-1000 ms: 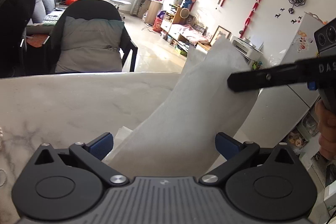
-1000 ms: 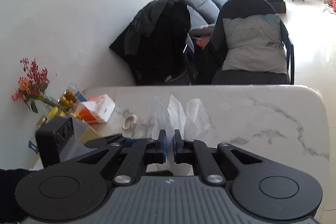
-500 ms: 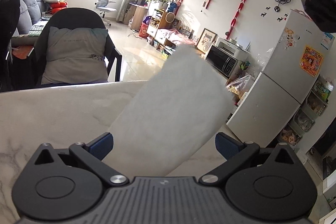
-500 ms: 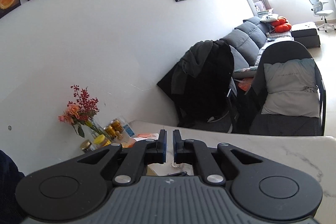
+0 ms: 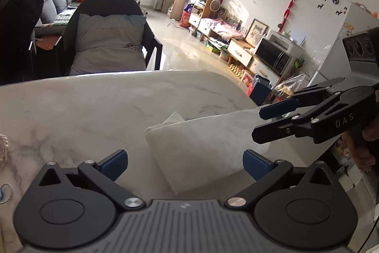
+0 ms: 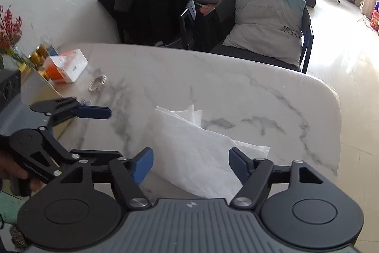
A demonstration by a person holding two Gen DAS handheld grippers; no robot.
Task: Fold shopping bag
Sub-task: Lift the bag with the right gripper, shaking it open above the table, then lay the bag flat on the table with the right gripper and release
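Bag point(image 6: 196, 153) lay flat on the desk point(image 6: 236, 87), folded once; my right tongs point(image 6: 190, 165) were opening over its near end, left tongs point(image 5: 184, 164) released beside, nothing gripped.

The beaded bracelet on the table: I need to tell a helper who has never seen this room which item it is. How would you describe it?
Start at the white marble table and go to its far left corner by the wall, where an orange-and-white tissue box sits. The beaded bracelet lies flat on the marble just right of that box. It is the only small pale ring of beads there, unlike the boxy pack and the jars behind it.
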